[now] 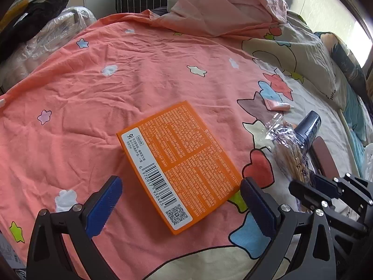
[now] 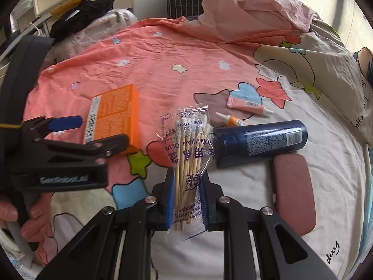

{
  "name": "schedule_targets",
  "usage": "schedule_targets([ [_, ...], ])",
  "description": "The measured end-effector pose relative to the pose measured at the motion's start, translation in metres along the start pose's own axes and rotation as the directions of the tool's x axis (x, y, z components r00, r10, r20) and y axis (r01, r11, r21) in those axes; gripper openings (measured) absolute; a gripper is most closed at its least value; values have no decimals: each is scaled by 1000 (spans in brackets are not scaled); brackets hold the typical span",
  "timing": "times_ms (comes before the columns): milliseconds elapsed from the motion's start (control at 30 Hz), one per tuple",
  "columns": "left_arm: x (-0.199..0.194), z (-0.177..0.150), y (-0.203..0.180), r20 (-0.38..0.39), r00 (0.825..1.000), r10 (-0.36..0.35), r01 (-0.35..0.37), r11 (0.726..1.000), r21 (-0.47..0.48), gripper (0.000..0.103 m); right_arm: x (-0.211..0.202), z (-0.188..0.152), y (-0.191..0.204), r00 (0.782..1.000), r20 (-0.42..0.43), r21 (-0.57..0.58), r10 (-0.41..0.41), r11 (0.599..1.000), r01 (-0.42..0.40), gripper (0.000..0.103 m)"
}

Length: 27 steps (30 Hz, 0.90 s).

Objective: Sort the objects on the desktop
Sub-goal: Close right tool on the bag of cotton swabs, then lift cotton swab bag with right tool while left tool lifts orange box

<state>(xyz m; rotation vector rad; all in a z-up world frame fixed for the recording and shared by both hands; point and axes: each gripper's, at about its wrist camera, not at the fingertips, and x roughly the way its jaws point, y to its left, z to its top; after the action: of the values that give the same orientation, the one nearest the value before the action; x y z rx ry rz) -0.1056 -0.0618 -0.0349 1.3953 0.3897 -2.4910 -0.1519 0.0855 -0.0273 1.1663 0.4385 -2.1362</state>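
Observation:
An orange box (image 1: 177,161) lies flat on the bedspread, barcode side up, just ahead of my open left gripper (image 1: 179,198); its near end lies between the blue fingers. The box also shows in the right wrist view (image 2: 114,116). My right gripper (image 2: 186,200) is shut on a clear bag of cotton swabs (image 2: 188,154) and holds it upright above the bed. The bag shows in the left wrist view (image 1: 289,149). A dark blue bottle (image 2: 258,137), a pink tube (image 2: 247,105) and a small orange tube (image 2: 233,120) lie on the bed beyond it.
A maroon case (image 2: 293,191) lies to the right of the right gripper. A crumpled pink blanket (image 2: 251,9) is heaped at the back. Bags and clutter (image 2: 88,16) sit off the bed's left edge. The left gripper (image 2: 70,140) stands left of the bag.

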Motion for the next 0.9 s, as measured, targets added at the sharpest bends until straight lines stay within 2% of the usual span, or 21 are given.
schedule_targets([
  [233,1,6,4,-2,1000,-8,7,1000,-23,103,8,5,9,1000,-4,-15,-12,1000,12,18],
  [433,7,7,-6,-25,1000,-20,19,999,-25,103,1,-4,4,1000,0,10,21,1000,-21,18],
  [567,8,7,-4,-34,999,-30,26,995,-97,103,0,-5,6,999,1,5,36,999,-36,18],
  [900,25,14,2,-52,999,4,-11,990,-141,103,0,-6,9,998,3,-2,68,998,-68,18],
])
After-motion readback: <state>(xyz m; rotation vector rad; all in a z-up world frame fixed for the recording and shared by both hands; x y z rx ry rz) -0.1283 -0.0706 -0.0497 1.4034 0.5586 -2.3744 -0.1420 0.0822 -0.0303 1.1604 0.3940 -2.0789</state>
